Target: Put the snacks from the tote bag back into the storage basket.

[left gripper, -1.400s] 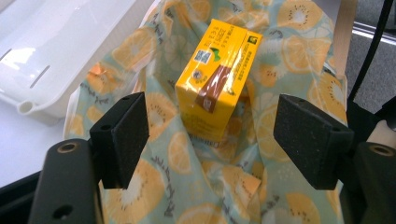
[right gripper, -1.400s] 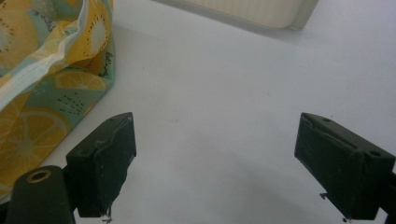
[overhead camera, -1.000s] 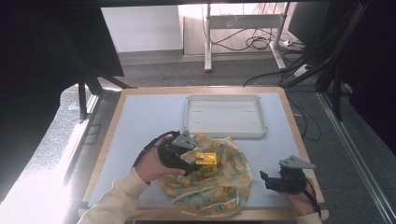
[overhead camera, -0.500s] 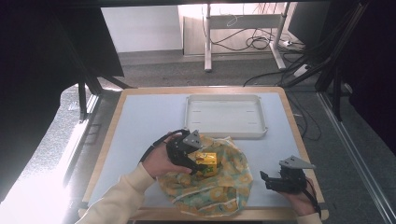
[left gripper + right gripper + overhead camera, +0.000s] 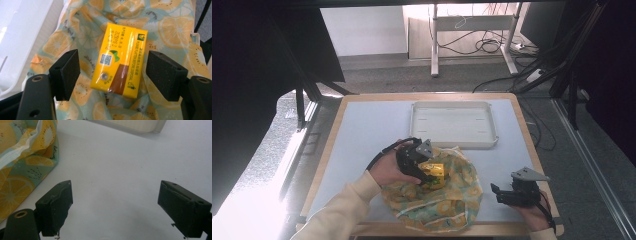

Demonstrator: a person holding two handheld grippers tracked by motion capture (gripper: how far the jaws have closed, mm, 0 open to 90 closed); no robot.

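The left tool hovers with jaws spread around the yellow packet lying on the fruit-print cloth, positioned to grasp it; the right tool waits open on the surface.

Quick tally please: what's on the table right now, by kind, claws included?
Yellow packet: 1
Fruit-print cloth bag: 1
White tray: 1
Claws: 2, the left claw open around the packet, the right claw open over bare table
Total: 5
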